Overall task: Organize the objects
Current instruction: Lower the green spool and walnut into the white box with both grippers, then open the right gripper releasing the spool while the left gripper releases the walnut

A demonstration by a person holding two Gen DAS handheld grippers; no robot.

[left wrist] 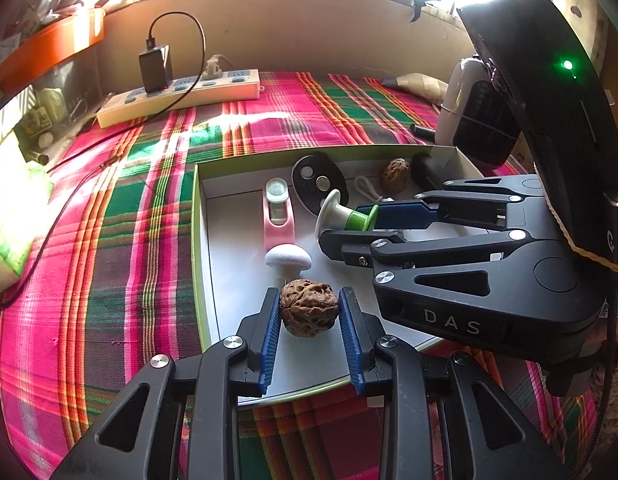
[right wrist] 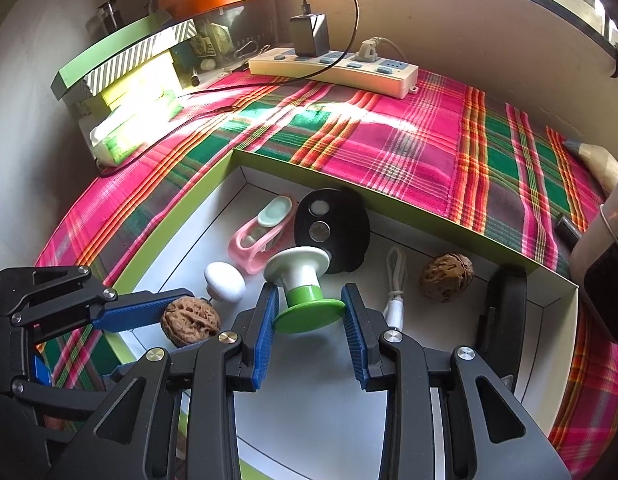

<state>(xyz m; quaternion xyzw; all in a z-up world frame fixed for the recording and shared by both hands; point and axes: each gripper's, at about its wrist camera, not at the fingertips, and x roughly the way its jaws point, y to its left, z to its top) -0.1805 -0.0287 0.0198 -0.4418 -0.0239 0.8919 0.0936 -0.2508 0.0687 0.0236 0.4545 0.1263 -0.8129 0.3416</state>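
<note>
the left claw [left wrist: 309,312] is closed on a walnut [left wrist: 308,307], its blue ribbed pads pressing the shell from both sides, held over the near edge of the white box [left wrist: 237,280] that sits on the plaid-covered tabletop [left wrist: 109,240]. the right claw [right wrist: 311,312] is gripping a spool [right wrist: 305,280], pinching the green flange at its near end while the white flange points away over the box floor. the walnut looks light, hard and stiff, with a deeply wrinkled shell that should bite well into the ribbed pads; being roundish it could roll out if pinched off centre, so the widest middle, where it is held now, seems the right place. the spool looks like light rigid plastic, smooth and likely a bit slippery; held by the thin rim of a flange it could pivot or pop free, and the narrow waist between the two flanges would probably be a surer hold. also in the box lie a second walnut [right wrist: 446,277] near the far wall, a white mushroom-shaped piece [right wrist: 225,281] just beside the held walnut, a pink clip [right wrist: 261,236], a black oval holder [right wrist: 331,236] with round discs in it, and a white cord [right wrist: 395,280]. nothing here looks fragile, so a moderate squeeze ought to do for both
</note>
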